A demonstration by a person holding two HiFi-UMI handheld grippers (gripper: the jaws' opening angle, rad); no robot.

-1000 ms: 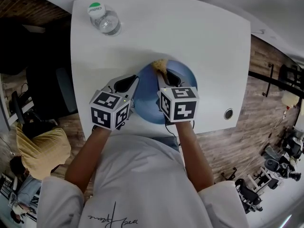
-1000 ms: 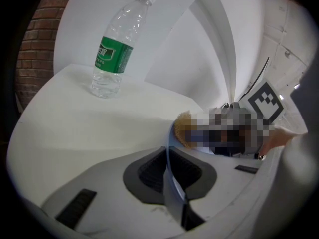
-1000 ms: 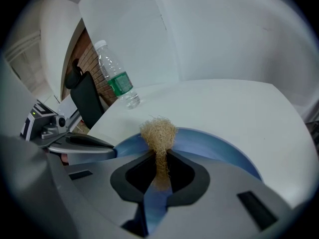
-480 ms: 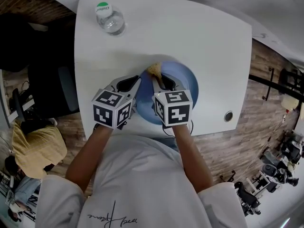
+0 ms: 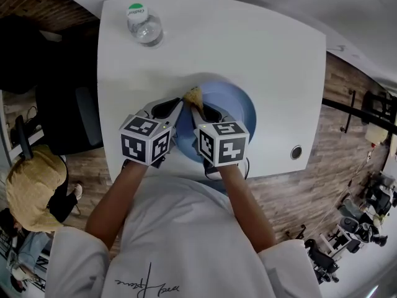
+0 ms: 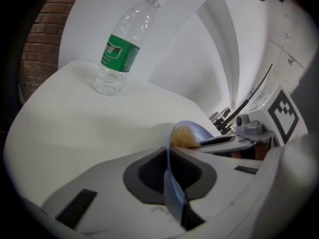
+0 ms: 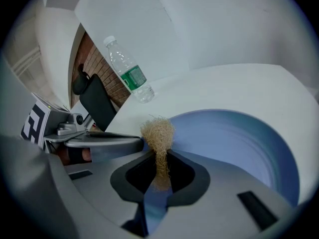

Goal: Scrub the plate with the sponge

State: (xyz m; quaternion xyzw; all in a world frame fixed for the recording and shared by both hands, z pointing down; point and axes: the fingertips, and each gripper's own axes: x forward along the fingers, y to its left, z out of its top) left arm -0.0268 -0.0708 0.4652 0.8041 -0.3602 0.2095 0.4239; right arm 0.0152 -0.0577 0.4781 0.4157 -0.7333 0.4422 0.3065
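Now sponge (image 5: 193, 95) at rim of plate (image 5: 239, 107)

The scene is lit brightly and evenly; the white tabletop (image 5: 267, 73) is nearly washed out. Strong fisheye bending and dark corners are seen in both gripper views.

The person wears a white short-sleeved shirt (image 5: 186, 228) — black script (image 5: 149, 284) on it.
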